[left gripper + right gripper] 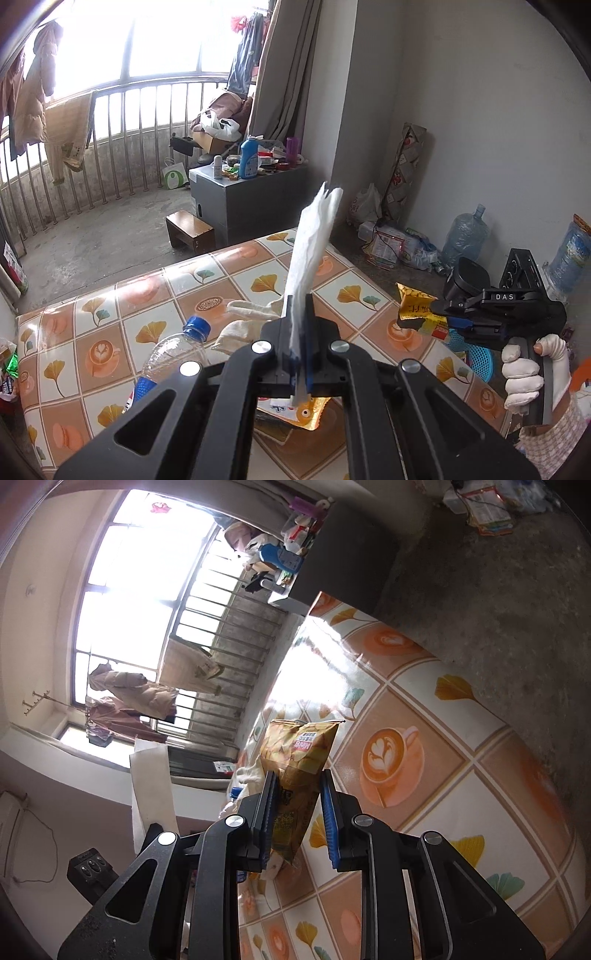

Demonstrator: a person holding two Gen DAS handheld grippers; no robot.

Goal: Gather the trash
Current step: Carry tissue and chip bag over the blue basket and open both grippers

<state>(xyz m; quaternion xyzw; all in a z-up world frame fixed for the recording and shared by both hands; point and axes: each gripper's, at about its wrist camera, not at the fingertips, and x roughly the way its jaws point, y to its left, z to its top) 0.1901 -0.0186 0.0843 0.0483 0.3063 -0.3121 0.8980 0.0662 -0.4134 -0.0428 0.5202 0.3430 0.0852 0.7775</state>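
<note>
White tissue sticks up from the left tongs, which pinch it tight. The right tongs hold a yellow chip bag over the bench. Farther off, a clear plastic bottle and white gloves lie on the bench.

Landmark: table with the patterned cloth
Grippers: two, left gripper and right gripper
White tissues: one, above the table
Yellow snack bags: two, one at the table's right edge, one on the table
Clear plastic bottles: one, on the table
White gloves: two, on the table
Large water jugs: two, on the floor right of the table
Wooden stools: one, beyond the table
</note>
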